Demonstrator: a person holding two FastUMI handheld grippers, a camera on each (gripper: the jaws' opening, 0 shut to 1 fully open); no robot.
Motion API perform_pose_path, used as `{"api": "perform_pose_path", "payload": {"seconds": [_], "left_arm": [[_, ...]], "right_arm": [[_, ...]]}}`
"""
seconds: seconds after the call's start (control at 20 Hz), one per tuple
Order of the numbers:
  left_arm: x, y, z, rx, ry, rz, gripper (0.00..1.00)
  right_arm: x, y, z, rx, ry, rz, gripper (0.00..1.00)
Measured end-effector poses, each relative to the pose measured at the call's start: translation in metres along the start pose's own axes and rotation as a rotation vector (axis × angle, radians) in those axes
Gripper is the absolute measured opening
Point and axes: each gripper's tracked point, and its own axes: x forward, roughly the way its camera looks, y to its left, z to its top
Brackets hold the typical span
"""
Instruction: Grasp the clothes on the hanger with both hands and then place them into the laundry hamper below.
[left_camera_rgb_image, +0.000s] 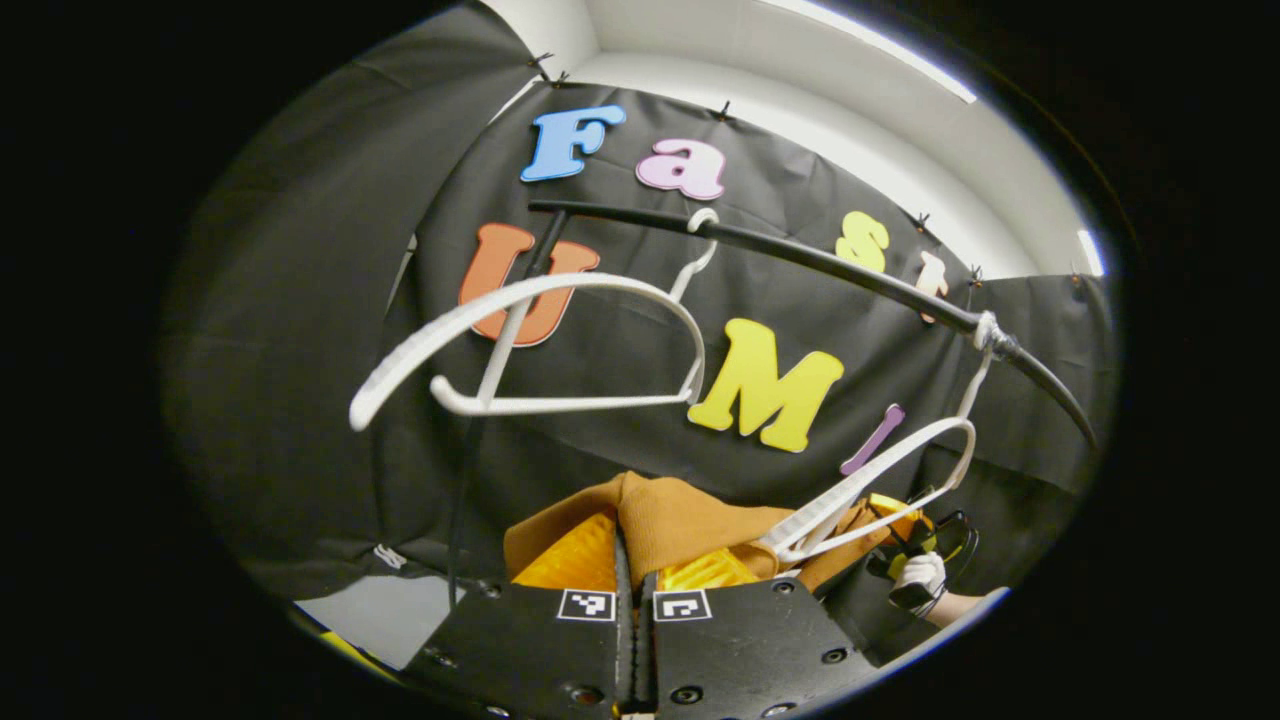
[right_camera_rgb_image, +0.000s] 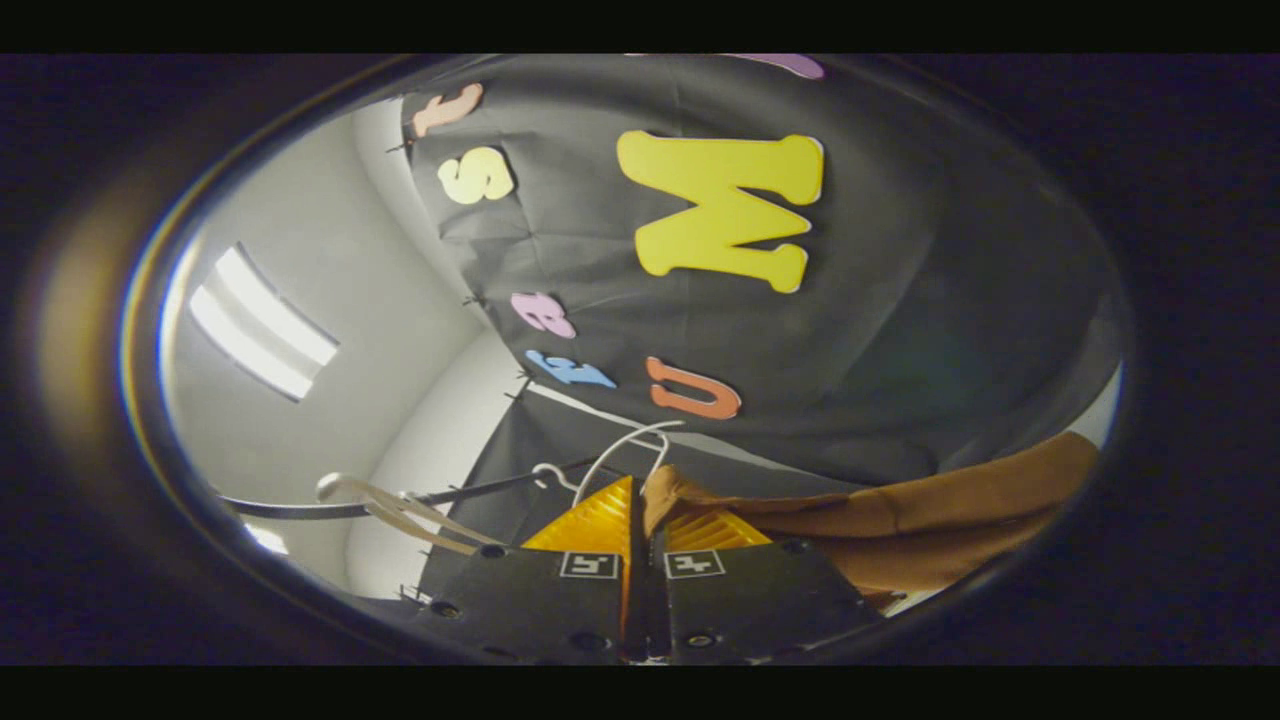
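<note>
Left gripper (left_camera_rgb_image: 634, 580): my fingers are pressed together with a fold of the brown garment (left_camera_rgb_image: 690, 520) pinched between them; I hold it by its edge so the cloth comes along with my hand rather than sliding off.

Right gripper (right_camera_rgb_image: 640, 535): closed as well, its fingers nipping the garment (right_camera_rgb_image: 900, 530) near a corner; the rest trails off toward 3 o'clock in the right gripper view. In the left gripper view I see this gripper farther off (left_camera_rgb_image: 915, 545) at about 4 o'clock, held by a gloved hand (left_camera_rgb_image: 920, 575).

Garment: it is off the hangers, stretched between my two grips. Two holds keep it spread and stop it from snagging, I judge.

Hangers: a bare white hanger (left_camera_rgb_image: 540, 340) hangs at 10 o'clock from the rail (left_camera_rgb_image: 800, 260); a second hanger (left_camera_rgb_image: 880, 480) hangs at 4 o'clock, just beside the cloth. Whether it touches the cloth I cannot tell.

Rail: a dark bar running from 12 toward 3 o'clock, holding both hooks.

Hamper: I cannot place it from here; by the task it is below.

Stage: grasp done, I judge; lowering and release are left.

Risk: the nearer hanger could catch the cloth as I go down.
</note>
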Motion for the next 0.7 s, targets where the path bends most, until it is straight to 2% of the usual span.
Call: {"api": "perform_pose_path", "payload": {"seconds": [0.05, 0.2, 0.25, 0.3, 0.35, 0.45, 0.5, 0.55, 0.6, 0.65, 0.7], "left_arm": [[-0.003, 0.005, -0.008, 0.012, 0.008, 0.021, 0.0], [-0.018, 0.016, -0.027, 0.026, 0.032, 0.071, 0.0], [-0.025, 0.017, -0.031, 0.044, 0.033, 0.088, 0.05], [-0.031, 0.015, -0.035, 0.055, 0.037, 0.094, 0.0], [-0.037, 0.014, -0.039, 0.065, 0.038, 0.095, 0.05], [-0.05, 0.009, -0.046, 0.084, 0.049, 0.095, 0.05], [-0.056, 0.002, -0.045, 0.097, 0.048, 0.085, 0.0], [-0.061, -0.005, -0.043, 0.106, 0.047, 0.074, 0.0], [-0.066, -0.014, -0.04, 0.112, 0.044, 0.056, 0.05], [-0.071, -0.024, -0.039, 0.122, 0.036, 0.04, 0.0], [-0.074, -0.034, -0.037, 0.129, 0.029, 0.022, 0.0]], "right_arm": [[-0.005, 0.0, -0.008, 0.008, 0.006, -0.001, 0.03], [-0.013, -0.001, -0.028, 0.025, 0.015, -0.009, 0.03], [-0.016, 0.0, -0.037, 0.011, 0.023, -0.017, 0.04], [-0.019, 0.002, -0.046, -0.009, 0.038, -0.023, 0.03], [-0.023, 0.005, -0.055, -0.022, 0.044, -0.028, 0.03], [-0.031, 0.016, -0.071, -0.034, 0.054, -0.031, 0.03], [-0.035, 0.022, -0.08, -0.052, 0.056, -0.035, 0.03], [-0.036, 0.031, -0.091, -0.062, 0.059, -0.031, 0.03], [-0.037, 0.044, -0.104, -0.075, 0.07, -0.019, 0.03], [-0.037, 0.056, -0.118, -0.089, 0.088, -0.005, 0.03], [-0.037, 0.068, -0.135, -0.098, 0.1, 0.007, 0.03]]}}
